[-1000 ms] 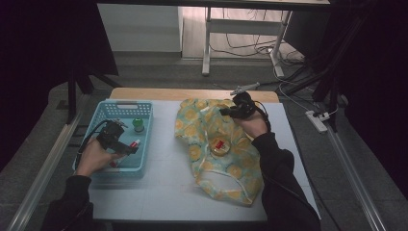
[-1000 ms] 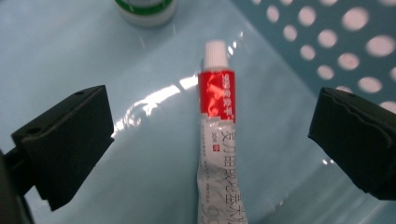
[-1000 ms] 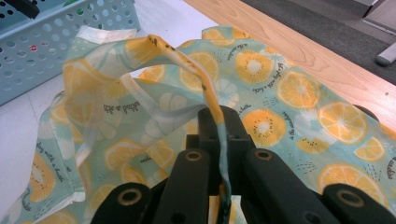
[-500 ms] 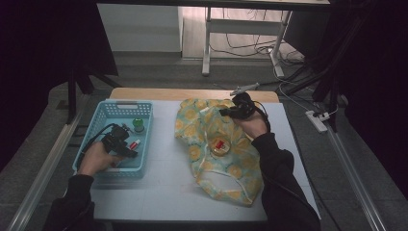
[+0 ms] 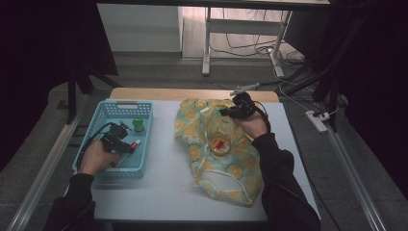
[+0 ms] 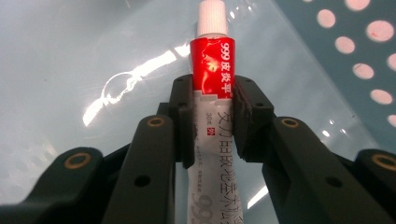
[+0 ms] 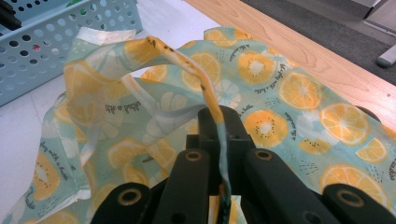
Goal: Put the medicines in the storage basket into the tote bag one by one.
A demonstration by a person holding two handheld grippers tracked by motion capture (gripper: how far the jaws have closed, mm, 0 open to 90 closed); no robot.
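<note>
Inside the blue basket point(image 5: 96, 166) at the table's left, the left gripper point(image 5: 126, 143) has just been closing its jaws around a red-and-white tube point(image 6: 212, 112), and the pads now press both its sides, below the white cap. The tube lies flat on the basket floor. A green-capped item point(image 5: 138, 125) sits further back in the basket. To the right, on the white table point(image 5: 159, 187), lies a lemon-print bag point(image 5: 226, 168). The right gripper point(image 5: 230, 111) is clamped on the bag's edge and holds it raised, so the mouth gapes. A small round item point(image 5: 220, 146) rests on the bag. The step in hand looks like picking the tube up. Next, it likely needs lifting clear of the basket wall and carrying across into the held-open mouth.
</note>
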